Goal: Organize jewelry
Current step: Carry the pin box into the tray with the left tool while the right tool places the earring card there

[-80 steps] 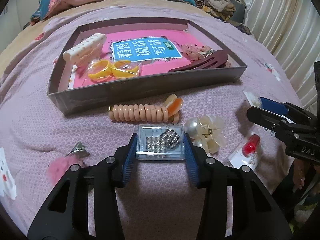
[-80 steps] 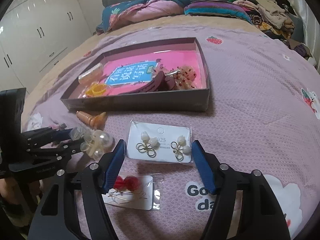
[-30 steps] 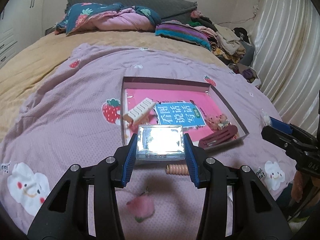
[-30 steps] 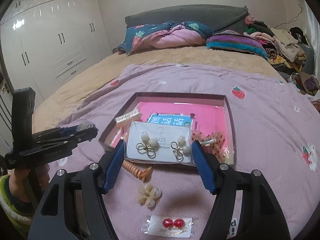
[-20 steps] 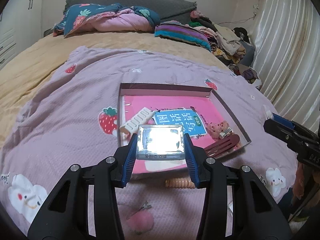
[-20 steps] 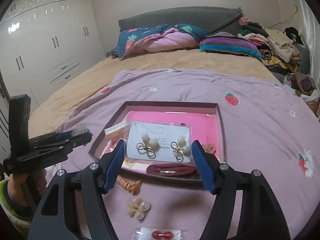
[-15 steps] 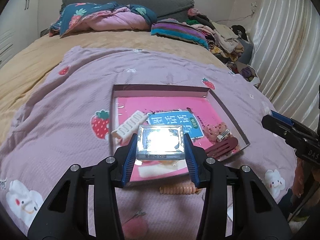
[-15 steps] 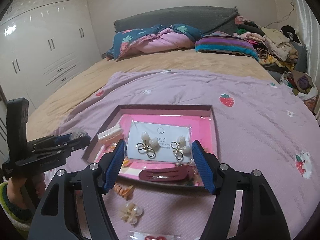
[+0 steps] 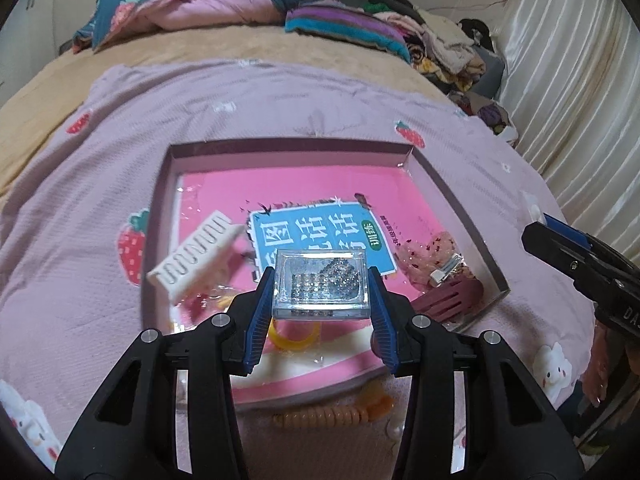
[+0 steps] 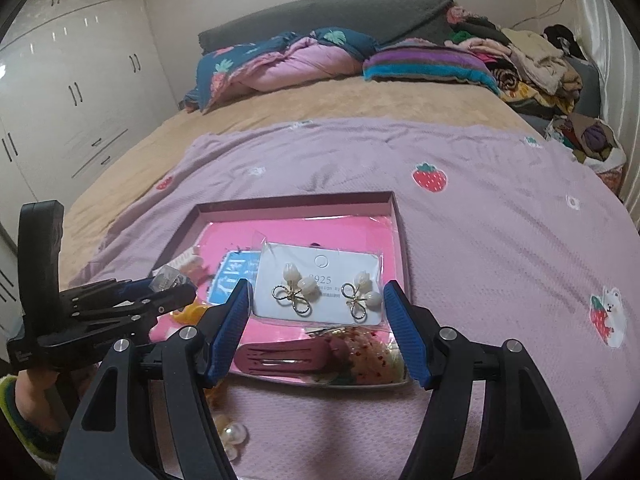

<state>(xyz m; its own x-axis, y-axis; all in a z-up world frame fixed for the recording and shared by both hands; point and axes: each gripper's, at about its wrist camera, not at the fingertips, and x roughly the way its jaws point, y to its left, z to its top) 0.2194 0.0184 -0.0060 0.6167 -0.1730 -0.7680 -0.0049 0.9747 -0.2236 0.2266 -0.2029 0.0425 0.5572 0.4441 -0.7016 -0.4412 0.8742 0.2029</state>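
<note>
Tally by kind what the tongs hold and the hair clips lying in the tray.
Clear rhinestone box: 1
Earring card: 1
Hair clips in the tray: 3 (white clip, maroon clip, pink spotted clip)
Total: 5

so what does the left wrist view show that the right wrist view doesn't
Only the left wrist view shows the curtain and the coiled hair tie in front of the tray, plus the clear box gripped by the left hand-held gripper face-on. Only the right wrist view shows the wardrobe, the pearl clip and the earring card held in the right hand-held gripper. Both show the tray and dark red hair clip.
</note>
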